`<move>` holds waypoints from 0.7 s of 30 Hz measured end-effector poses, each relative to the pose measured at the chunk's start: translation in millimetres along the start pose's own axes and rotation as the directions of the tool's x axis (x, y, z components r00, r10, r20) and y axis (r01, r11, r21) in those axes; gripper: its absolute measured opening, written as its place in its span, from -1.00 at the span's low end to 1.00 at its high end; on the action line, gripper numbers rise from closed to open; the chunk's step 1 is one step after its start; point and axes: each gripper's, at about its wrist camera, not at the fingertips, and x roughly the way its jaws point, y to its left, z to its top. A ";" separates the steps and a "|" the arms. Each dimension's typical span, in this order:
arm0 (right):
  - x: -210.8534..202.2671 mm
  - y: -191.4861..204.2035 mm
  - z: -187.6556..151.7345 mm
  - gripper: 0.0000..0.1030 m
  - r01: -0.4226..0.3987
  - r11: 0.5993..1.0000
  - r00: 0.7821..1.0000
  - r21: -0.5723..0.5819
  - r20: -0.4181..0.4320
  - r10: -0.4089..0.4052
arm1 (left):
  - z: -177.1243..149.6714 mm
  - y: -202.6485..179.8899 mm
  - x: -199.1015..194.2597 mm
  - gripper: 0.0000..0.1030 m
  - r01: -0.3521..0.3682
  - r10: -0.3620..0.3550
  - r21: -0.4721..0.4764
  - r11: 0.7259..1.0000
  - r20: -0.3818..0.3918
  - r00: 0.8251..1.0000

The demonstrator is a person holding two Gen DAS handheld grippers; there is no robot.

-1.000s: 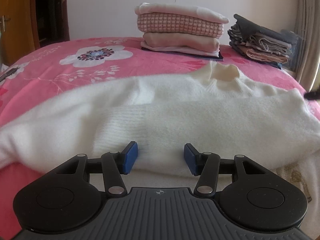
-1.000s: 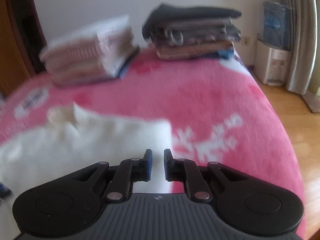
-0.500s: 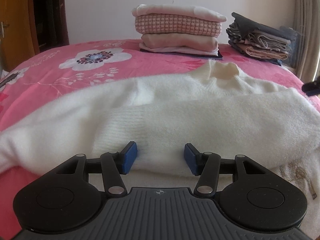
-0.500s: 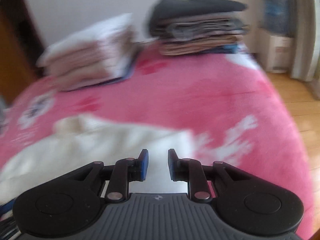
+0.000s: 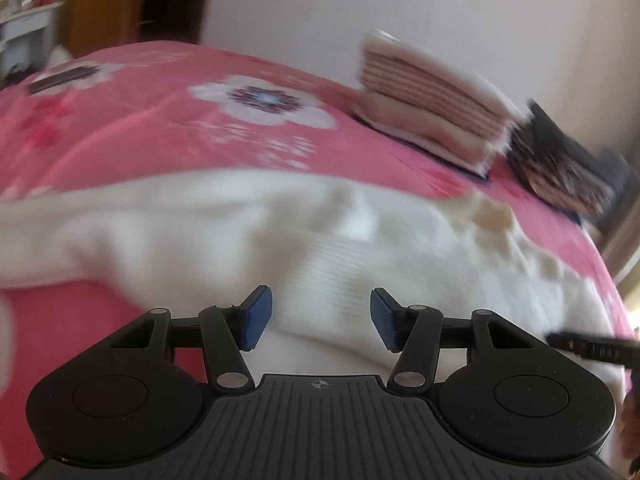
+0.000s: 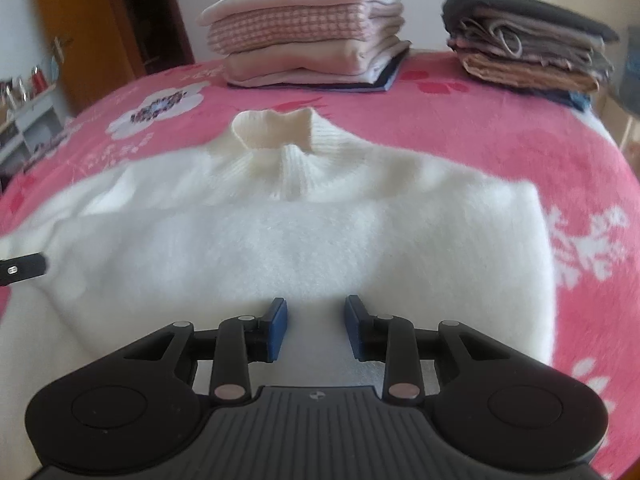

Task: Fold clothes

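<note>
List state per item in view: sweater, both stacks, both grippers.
White sweater: on the bed, right sleeve folded across the body, left sleeve out to the side, collar up.
Pink stack: folded, piled.
Dark stack: folded, piled.
Left gripper: open, empty, over the sweater.
Right gripper: open, just been opening, nothing between the pads.
Bedspread: pink, spread flat.

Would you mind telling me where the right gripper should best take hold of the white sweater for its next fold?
Probably the near hem of the white sweater, approached from the near side. The body lies flat with that edge directly under the open right gripper, whereas the ribbed collar lies at the far end.
</note>
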 end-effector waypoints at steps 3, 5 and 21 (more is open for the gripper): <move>0.8 -1.8 0.2 -0.35 -0.005 1.000 1.000 0.010 0.003 0.005 | 8.2 39.0 -17.1 0.18 -0.058 0.061 -0.130 0.990 0.018 0.998; 1.3 0.1 -1.6 -0.34 -0.001 1.000 1.000 0.008 0.011 0.001 | 11.8 74.3 -27.9 0.20 -0.091 0.102 -0.285 0.954 0.025 0.994; -1.6 -4.3 -3.4 -0.32 -0.021 0.999 1.000 0.046 0.021 0.020 | 9.3 180.8 -12.0 0.22 -0.151 0.243 -0.801 0.579 -0.007 0.970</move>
